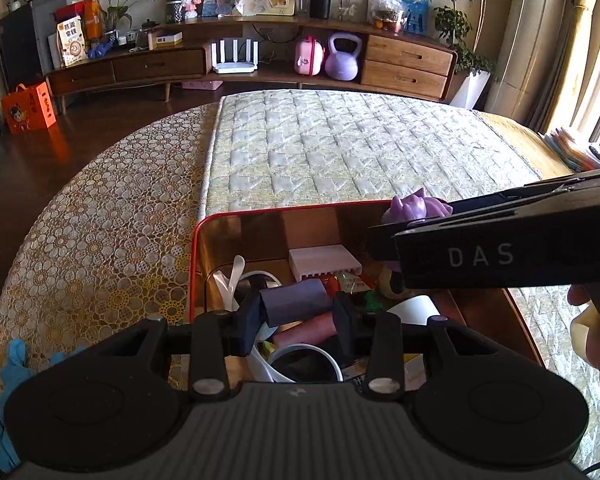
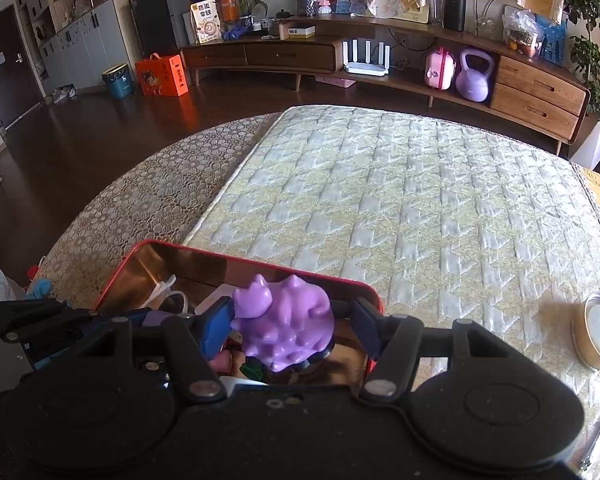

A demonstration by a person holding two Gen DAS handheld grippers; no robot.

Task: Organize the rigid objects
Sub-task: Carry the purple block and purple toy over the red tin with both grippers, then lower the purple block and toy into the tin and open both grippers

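A red-rimmed metal tin [image 1: 204, 236] lies on the quilted mat and holds several small objects. My left gripper [image 1: 298, 316] hovers over its near end, shut on a purple block [image 1: 294, 300]. My right gripper [image 2: 294, 328] is over the tin's [image 2: 140, 252] right part with a spiky purple toy figure [image 2: 288, 328] between its fingers; the left pad touches it, a gap shows on the right. The toy [image 1: 416, 208] and the right gripper's arm also show in the left wrist view. In the tin lie a white ridged block [image 1: 324, 262], a pink roll [image 1: 306, 330] and a white ring [image 1: 300, 360].
A round wooden-rimmed lid [image 2: 598, 330] lies on the mat [image 2: 420, 200] to the right of the tin. A lace tablecloth [image 1: 100, 232] covers the table on the left. Blue gloves [image 1: 8, 364] lie at the near left edge. A TV cabinet [image 1: 260, 60] stands far behind.
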